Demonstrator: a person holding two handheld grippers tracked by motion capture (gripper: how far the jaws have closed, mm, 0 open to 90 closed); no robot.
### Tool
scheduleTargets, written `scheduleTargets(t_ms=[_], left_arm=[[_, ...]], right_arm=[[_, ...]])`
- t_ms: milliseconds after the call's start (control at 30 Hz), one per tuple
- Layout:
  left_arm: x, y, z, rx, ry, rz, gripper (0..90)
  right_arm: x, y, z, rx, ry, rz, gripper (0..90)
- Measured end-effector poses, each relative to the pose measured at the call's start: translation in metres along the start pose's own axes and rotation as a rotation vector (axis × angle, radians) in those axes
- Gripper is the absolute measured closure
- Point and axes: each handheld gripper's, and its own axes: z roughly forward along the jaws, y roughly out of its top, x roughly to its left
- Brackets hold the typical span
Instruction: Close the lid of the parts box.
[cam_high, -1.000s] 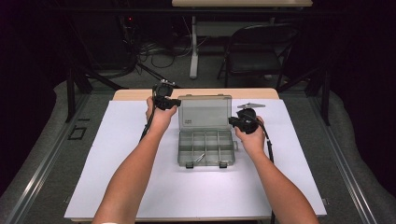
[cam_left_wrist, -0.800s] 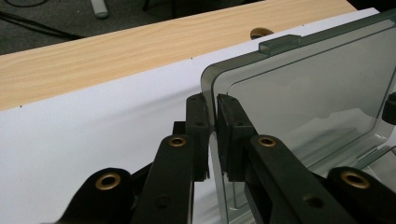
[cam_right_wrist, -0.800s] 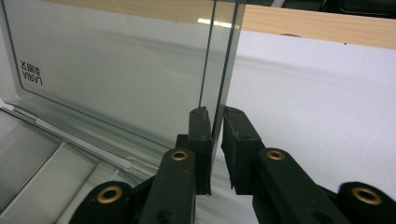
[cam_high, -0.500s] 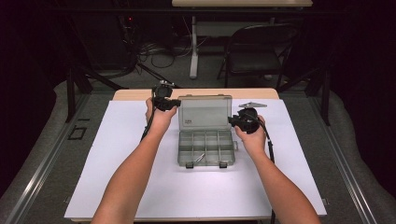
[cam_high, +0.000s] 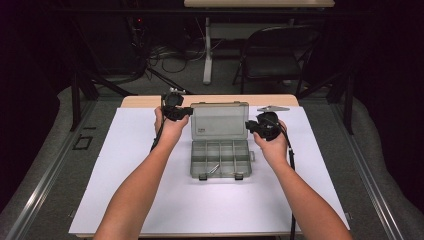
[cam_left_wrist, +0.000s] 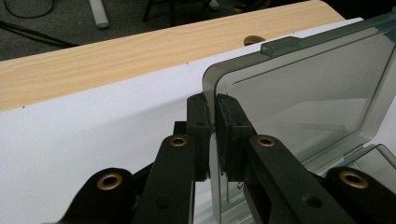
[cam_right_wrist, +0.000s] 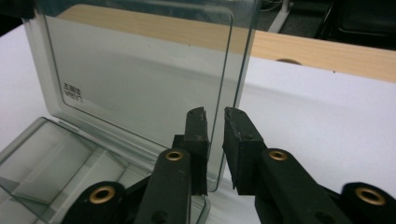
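Note:
A grey see-through compartment box (cam_high: 220, 159) lies open on the white sheet, its lid (cam_high: 219, 121) raised toward the back. My left gripper (cam_high: 186, 112) is shut on the lid's left edge (cam_left_wrist: 214, 154), both pads (cam_left_wrist: 198, 116) pressed on the rim. My right gripper (cam_high: 250, 126) is at the lid's right edge (cam_right_wrist: 226, 140). Its jaws have just been closing, the rim is between the pads (cam_right_wrist: 240, 128), and they look shut on it. Some thin metal pieces (cam_high: 214, 169) lie in a front compartment.
The white sheet (cam_high: 125, 165) covers most of the table; a bare wooden strip (cam_high: 145, 101) with a hole (cam_left_wrist: 254, 40) runs along the far edge. Beyond the table stand a dark chair (cam_high: 272, 55) and floor cables.
My right hand has risen slightly beside the lid's right edge. The left hand and the box have stayed where they were.

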Motion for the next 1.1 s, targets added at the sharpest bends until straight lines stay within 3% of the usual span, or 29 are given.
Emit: scheduleTargets(t_ms=[233,500,800,1100], left_arm=[[-0.002,-0.002,-0.006,-0.006,-0.007,-0.004,84.9],[-0.004,-0.007,-0.013,-0.020,-0.014,-0.002,85.3],[-0.009,-0.013,-0.022,-0.031,-0.016,0.012,85.7],[-0.015,-0.020,-0.029,-0.048,-0.004,0.035,86.0]], right_arm=[[0.005,0.010,-0.009,0.013,-0.005,-0.040,90.0],[0.014,0.028,-0.021,0.015,-0.003,-0.065,90.0],[0.020,0.056,-0.034,0.012,0.004,-0.055,90.0],[0.025,0.081,-0.034,0.003,-0.022,-0.058,90.0]])
